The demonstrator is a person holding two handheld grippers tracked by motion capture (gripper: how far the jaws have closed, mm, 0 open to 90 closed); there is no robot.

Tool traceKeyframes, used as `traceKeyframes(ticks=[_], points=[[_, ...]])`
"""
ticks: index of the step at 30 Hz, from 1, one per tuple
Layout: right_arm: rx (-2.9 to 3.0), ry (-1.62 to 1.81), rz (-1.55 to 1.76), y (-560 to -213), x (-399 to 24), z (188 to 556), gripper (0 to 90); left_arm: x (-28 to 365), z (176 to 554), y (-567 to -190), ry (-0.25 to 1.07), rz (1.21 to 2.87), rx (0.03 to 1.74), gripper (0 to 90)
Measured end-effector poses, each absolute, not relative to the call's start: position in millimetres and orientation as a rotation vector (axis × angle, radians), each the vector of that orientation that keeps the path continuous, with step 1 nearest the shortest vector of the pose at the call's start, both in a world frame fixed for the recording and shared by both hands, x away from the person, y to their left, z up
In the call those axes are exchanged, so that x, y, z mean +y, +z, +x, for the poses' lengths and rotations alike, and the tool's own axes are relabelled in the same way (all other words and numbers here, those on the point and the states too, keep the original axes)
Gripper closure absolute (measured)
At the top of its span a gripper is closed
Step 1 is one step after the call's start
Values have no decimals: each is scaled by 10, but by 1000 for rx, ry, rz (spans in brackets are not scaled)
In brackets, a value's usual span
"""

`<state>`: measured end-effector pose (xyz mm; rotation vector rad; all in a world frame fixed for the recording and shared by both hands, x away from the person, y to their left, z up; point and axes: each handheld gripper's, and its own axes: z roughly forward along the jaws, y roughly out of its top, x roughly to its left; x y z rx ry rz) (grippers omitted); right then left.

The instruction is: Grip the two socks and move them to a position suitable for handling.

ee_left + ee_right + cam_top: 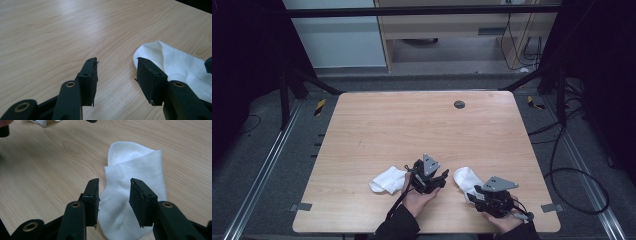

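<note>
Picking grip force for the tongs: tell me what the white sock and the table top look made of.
White sock: soft knitted fabric, likely cotton blend; matte, with fine ribbing at the cuff and limp folds. Table top: light wood or wood-look laminate, which one can't be told; printed-looking grain, smooth with a soft sheen in the left gripper view.

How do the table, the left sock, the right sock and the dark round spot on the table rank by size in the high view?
1. table
2. left sock and right sock: they look much alike, and the right gripper covers part of the right one, so no ranking.
3. dark round spot
</note>
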<state>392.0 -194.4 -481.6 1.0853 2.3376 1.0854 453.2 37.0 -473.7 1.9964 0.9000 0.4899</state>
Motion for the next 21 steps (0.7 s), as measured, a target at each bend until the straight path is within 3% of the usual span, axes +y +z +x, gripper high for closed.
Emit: traceKeyframes(ticks=[14,21], points=[[2415,1043,1075,-4909,-1899,3905,631,84,4599,-4867,428,2037,880,519],[2447,1017,1075,-4936,-1890,3917,688,26,4633,-4943,407,2080,898,580]])
